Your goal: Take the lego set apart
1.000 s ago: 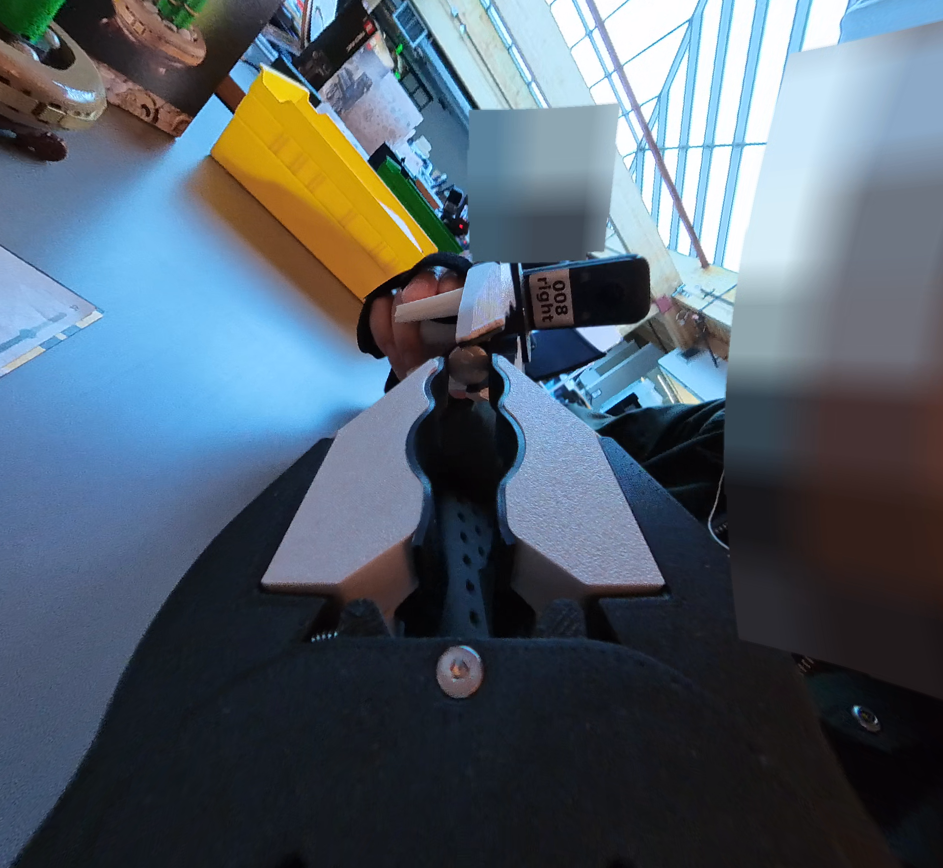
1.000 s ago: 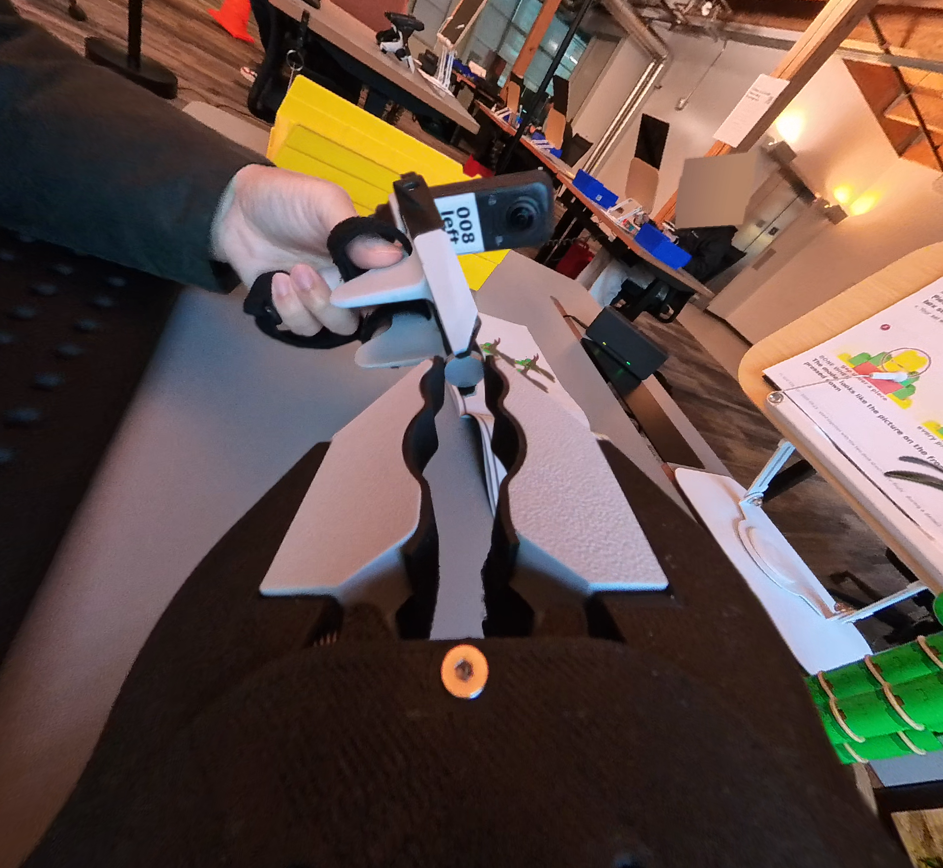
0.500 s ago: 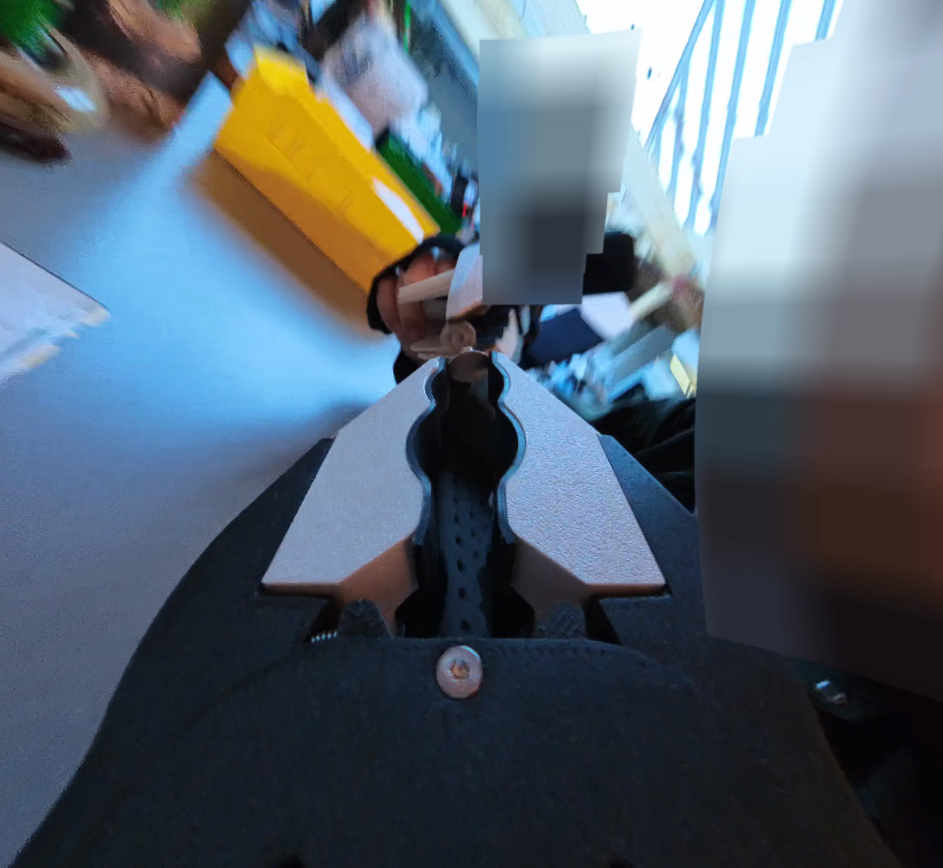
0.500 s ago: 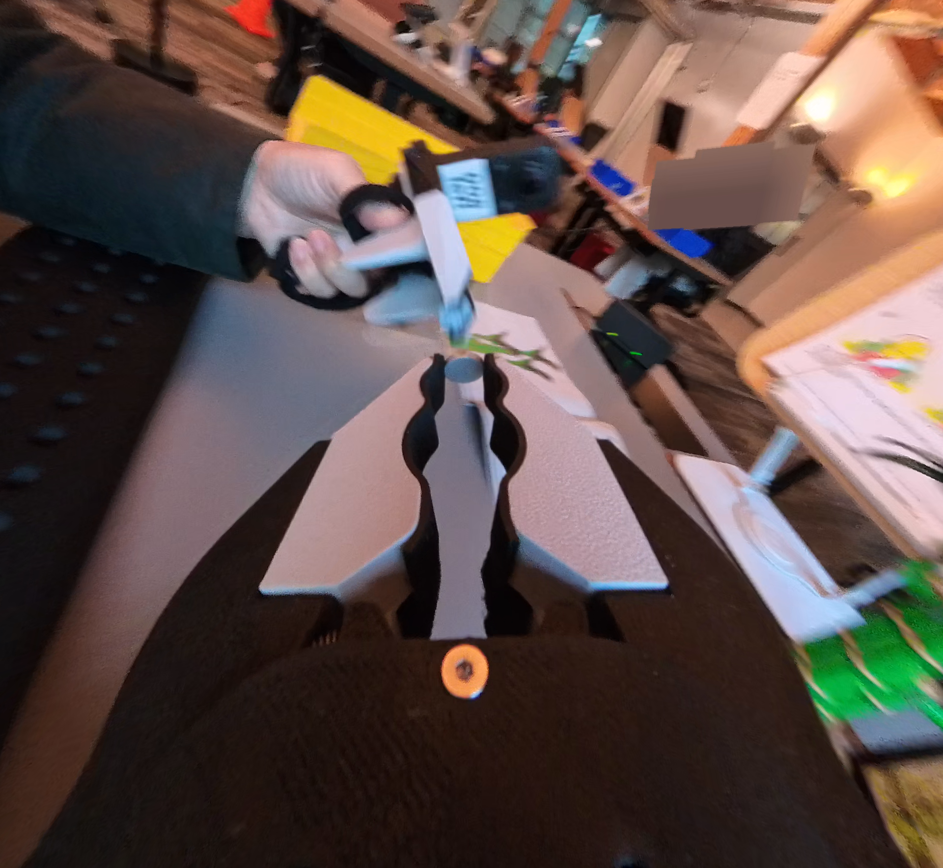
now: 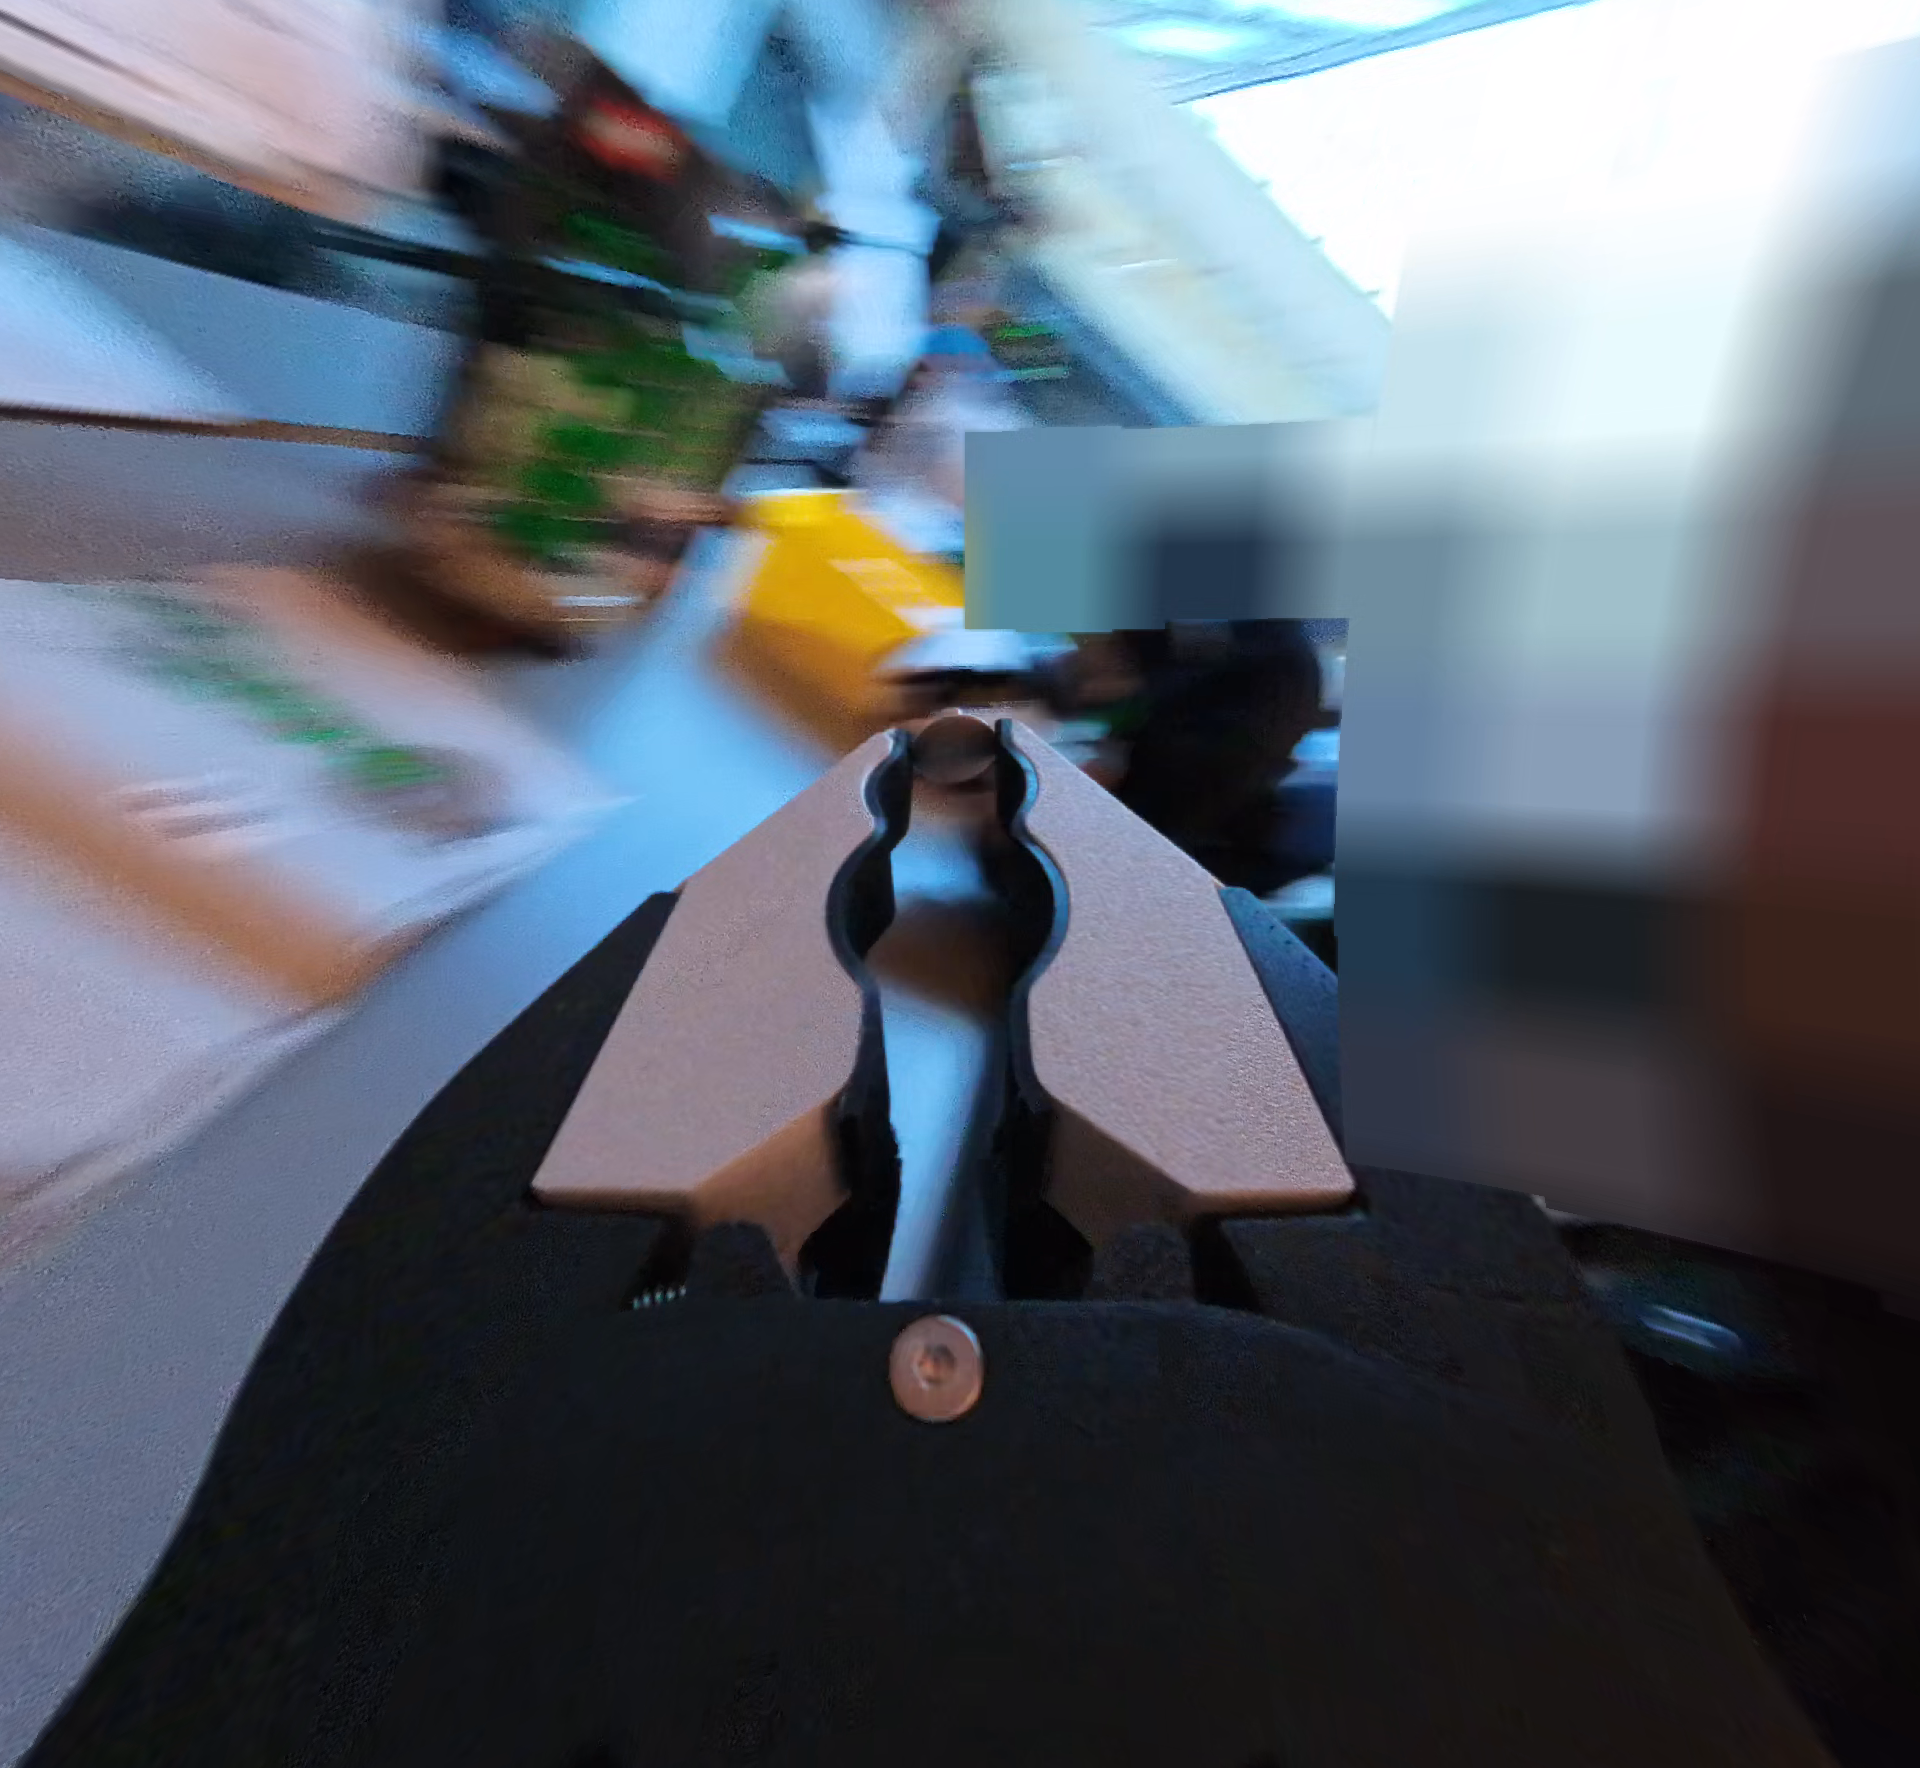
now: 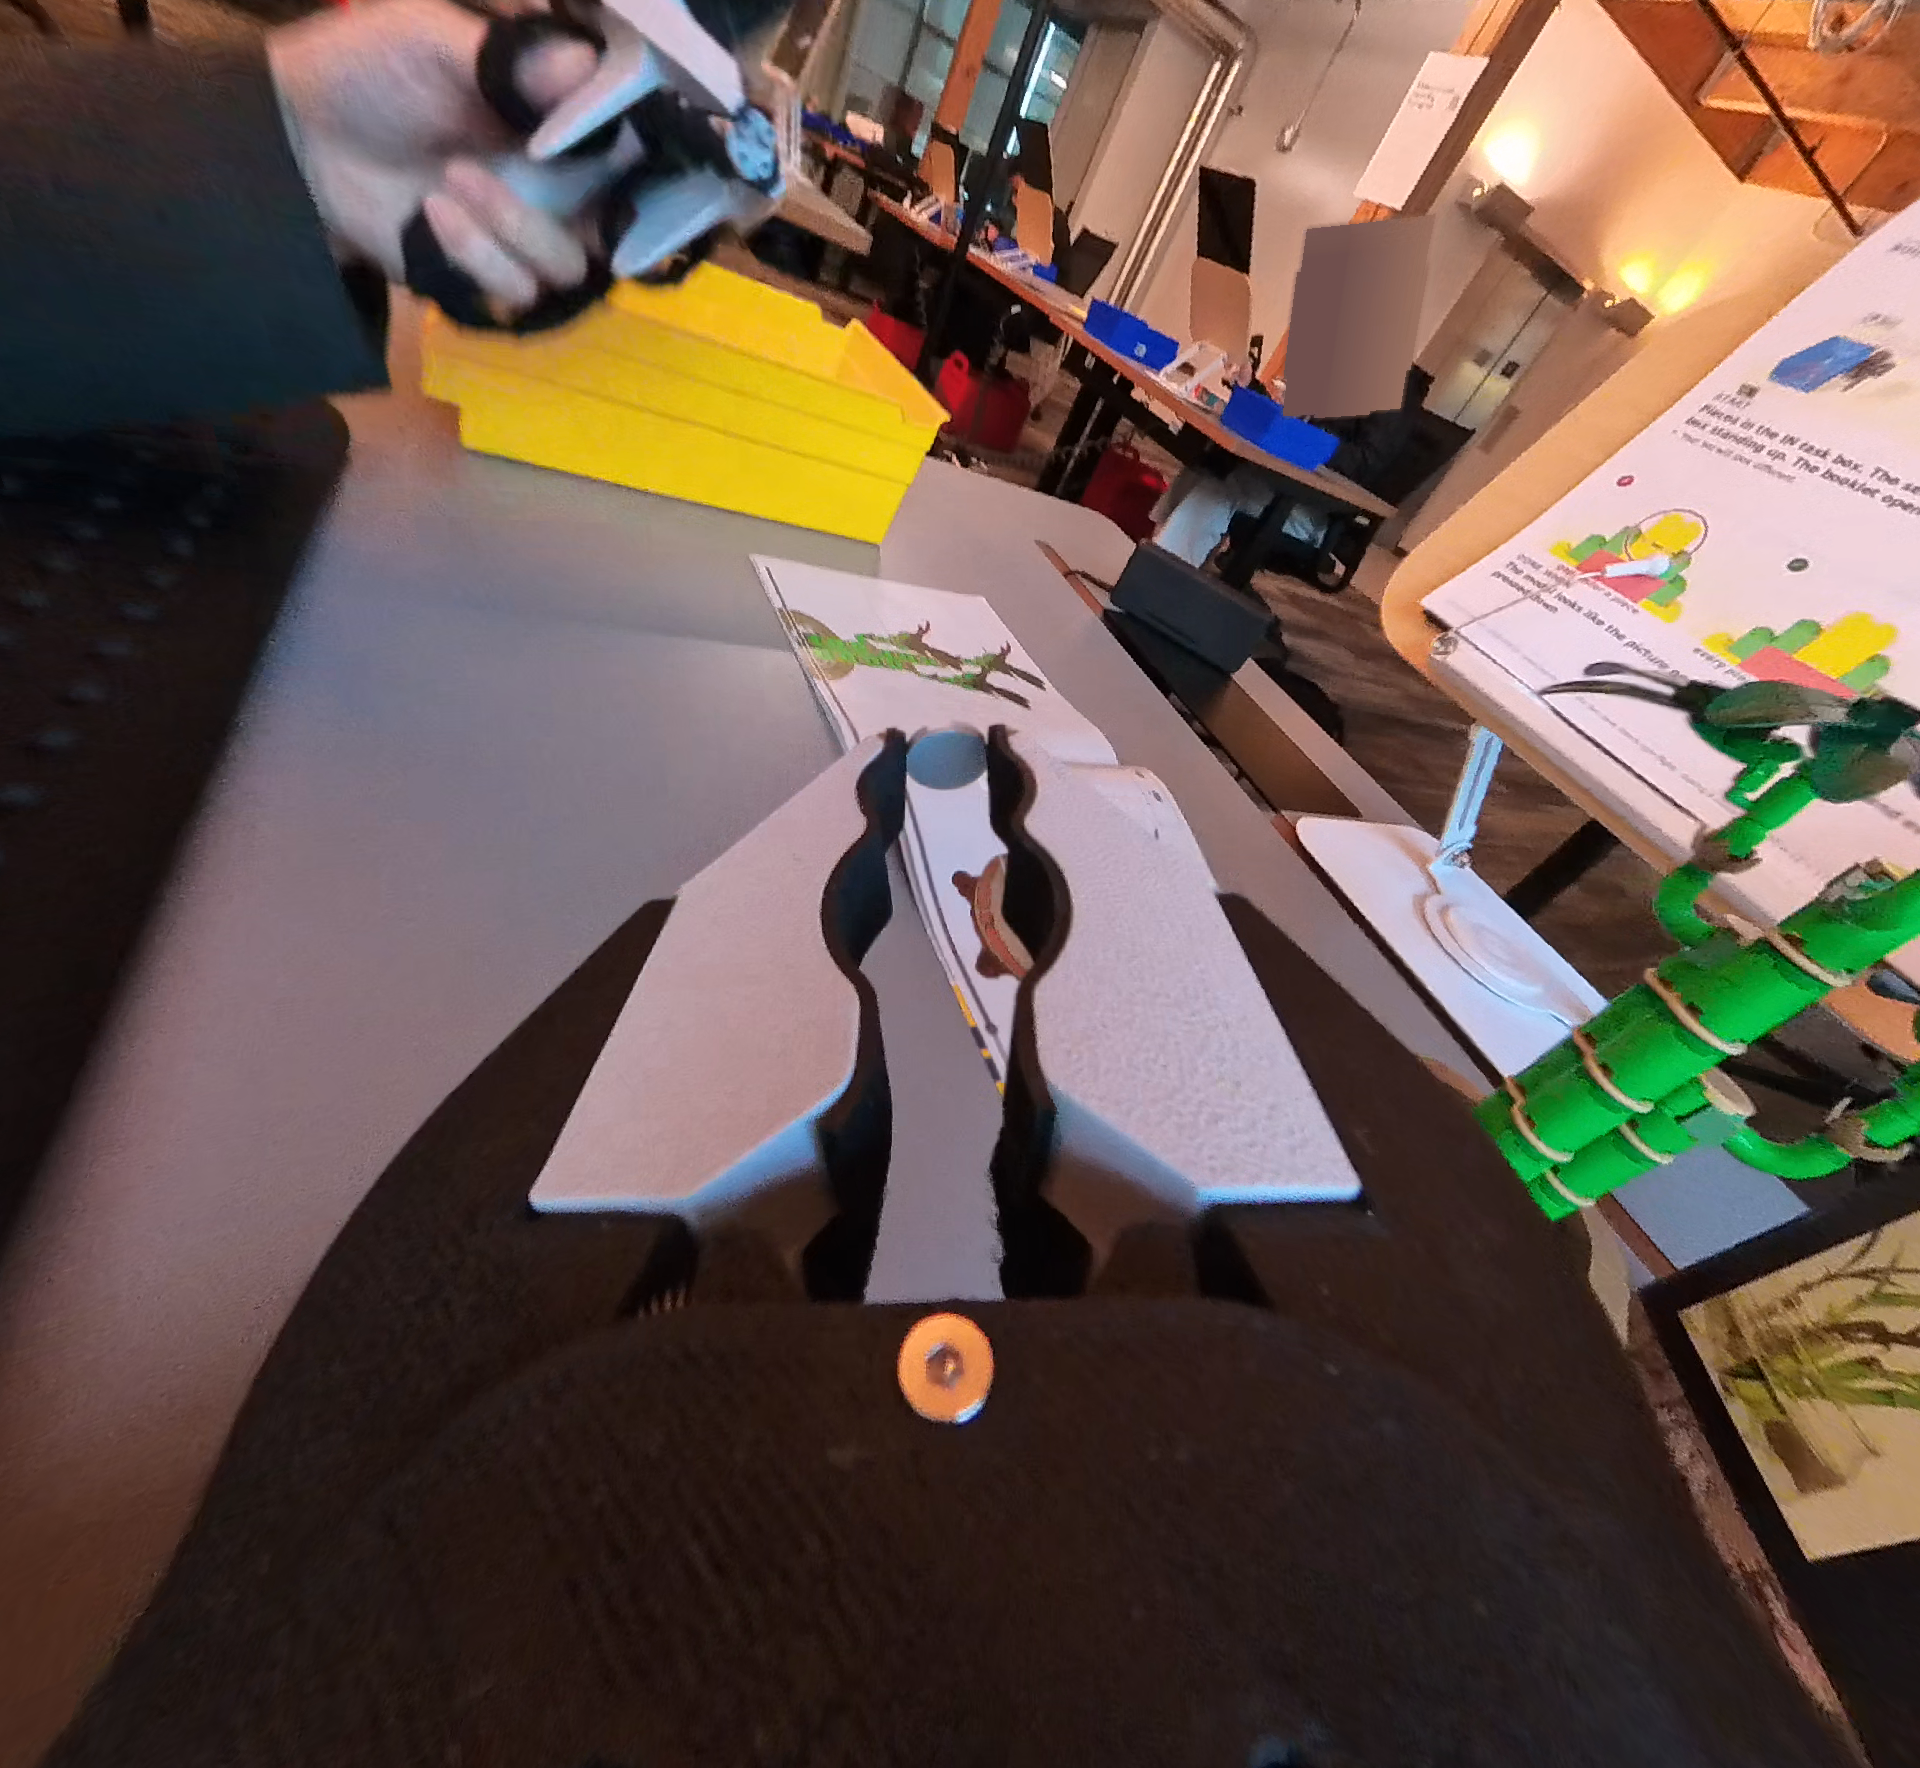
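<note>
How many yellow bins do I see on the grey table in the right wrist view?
1. The yellow bin lies on the far part of the grey table, just under the hand holding the left gripper. That hand and sleeve may hide more behind.

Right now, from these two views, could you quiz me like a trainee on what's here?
1. True or false: the right gripper is shut on a small round piece.
2. The lego model at the right edge of the right wrist view is mostly: A red, B green, C blue.
3. What colour are the stacked bins on the table beyond the booklet?
Key: 1 true; 2 B; 3 yellow.
</note>
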Tool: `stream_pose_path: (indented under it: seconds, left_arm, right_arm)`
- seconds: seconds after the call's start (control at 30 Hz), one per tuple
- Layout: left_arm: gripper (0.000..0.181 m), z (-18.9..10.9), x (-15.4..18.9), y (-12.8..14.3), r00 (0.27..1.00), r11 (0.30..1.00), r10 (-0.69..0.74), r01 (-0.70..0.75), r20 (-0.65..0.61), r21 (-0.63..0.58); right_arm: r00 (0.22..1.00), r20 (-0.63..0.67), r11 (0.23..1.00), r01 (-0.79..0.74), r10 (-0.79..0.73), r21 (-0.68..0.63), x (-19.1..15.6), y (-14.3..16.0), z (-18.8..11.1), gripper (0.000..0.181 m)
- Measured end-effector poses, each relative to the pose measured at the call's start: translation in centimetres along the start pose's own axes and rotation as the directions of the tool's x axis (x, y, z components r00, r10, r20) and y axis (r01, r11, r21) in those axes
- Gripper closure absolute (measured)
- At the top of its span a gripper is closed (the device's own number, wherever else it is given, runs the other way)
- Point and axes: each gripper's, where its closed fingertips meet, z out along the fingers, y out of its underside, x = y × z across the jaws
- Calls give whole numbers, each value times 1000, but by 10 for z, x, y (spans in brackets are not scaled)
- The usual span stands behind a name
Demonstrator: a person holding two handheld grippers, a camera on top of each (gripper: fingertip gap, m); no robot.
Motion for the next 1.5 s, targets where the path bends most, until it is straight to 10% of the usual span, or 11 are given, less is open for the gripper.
stream_pose_path:
  seconds: [0.03, 0.1, 0.17, 0.3, 0.73, 0.87, 1.1, 1.5]
  left_arm:
    - [167, -33, -23, -11, 956, 994, 111, -110, 271, -19]
    - [168, -130, -57, -41, 649, 963, 235, -254, 723, -85]
    - [167, -211, -70, -47, 401, 973, 202, -188, 894, -135]
    - [164, -263, -96, -22, 390, 983, 153, 32, 908, -179]
    - [103, -315, -127, 5, 270, 934, 339, 15, 901, -356]
    - [118, -304, -105, 6, 370, 954, 292, -50, 882, -295]
    - [126, -138, 27, 26, 933, 984, 137, -167, 334, 61]
    - [160, -85, 61, 72, 998, 991, 48, -42, -48, 125]
  right_arm:
    - [1000, 4, 1000, 3, -3, -13, -1, 3, 1, 167]
    - [1000, 16, 999, 13, -12, -44, -5, 9, 6, 167]
    - [999, 38, 997, 35, -32, -71, -11, 13, 11, 167]
    - [996, 70, 990, 71, -63, -119, -22, 23, 18, 167]
    - [999, -8, 977, 46, -49, -207, -11, 49, 24, 167]
    - [998, -22, 987, 55, -58, -149, -17, 15, 37, 167]
    - [937, 115, 939, 314, -331, 143, -120, -111, 130, 166]
    - [856, 240, 883, 407, -458, 235, -188, -137, 179, 166]
